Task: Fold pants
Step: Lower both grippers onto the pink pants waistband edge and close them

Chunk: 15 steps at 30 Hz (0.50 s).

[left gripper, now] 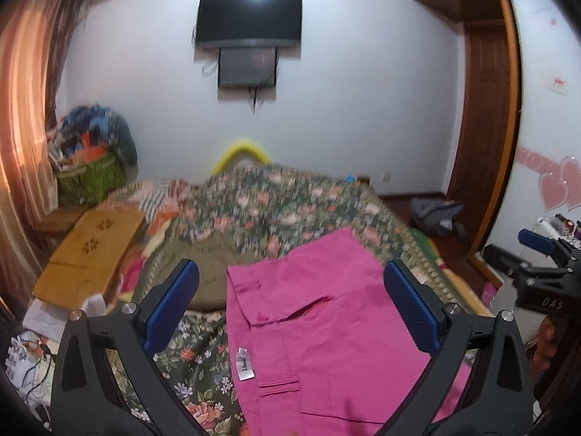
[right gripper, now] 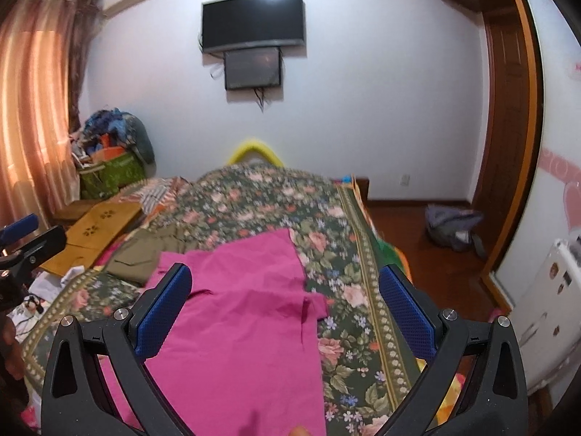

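Left wrist view: left gripper [left gripper: 290, 312] jaws spread wide, nothing held, hovering over the magenta cotton pants [left gripper: 326, 330] that lie flat on the green floral bedspread [left gripper: 261, 200]. White label and waistband edge sit near the left blue pad. Right gripper [left gripper: 544, 254] shows at the far right edge; can't tell its opening here. An olive folded garment [left gripper: 203, 265] lies just beyond the pants.

Right wrist view: right gripper [right gripper: 285, 309] jaws wide apart, empty, above the pants' right edge.

Judged step: pre-grasp, no fold started. Next move likely needs both grippers lowered onto one pants edge, pinching it, then carrying it across.
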### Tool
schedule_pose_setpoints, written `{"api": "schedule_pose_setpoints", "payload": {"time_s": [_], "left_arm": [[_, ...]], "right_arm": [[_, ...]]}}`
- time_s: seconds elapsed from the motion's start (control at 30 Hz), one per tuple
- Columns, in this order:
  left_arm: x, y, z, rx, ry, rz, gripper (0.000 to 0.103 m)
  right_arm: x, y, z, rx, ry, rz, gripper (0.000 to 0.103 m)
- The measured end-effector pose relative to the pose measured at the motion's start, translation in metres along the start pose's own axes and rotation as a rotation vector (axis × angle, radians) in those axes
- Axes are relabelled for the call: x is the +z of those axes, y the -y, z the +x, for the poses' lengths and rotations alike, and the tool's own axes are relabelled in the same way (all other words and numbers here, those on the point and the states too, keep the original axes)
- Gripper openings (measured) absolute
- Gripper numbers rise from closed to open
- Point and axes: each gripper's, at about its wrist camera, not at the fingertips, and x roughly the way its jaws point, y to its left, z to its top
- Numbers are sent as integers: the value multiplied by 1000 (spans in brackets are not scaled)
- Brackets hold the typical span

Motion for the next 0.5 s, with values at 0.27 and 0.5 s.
{"api": "schedule_pose_setpoints", "payload": {"time_s": [0.27, 0.5], "left_arm": [[-11, -33, 85, 0, -156, -22, 103], [-7, -66, 154, 44, -235, -29, 102]], "right_arm": [[-5, 20, 59, 20, -138, -20, 102], [1, 33, 113, 85, -203, -19, 95]]}}
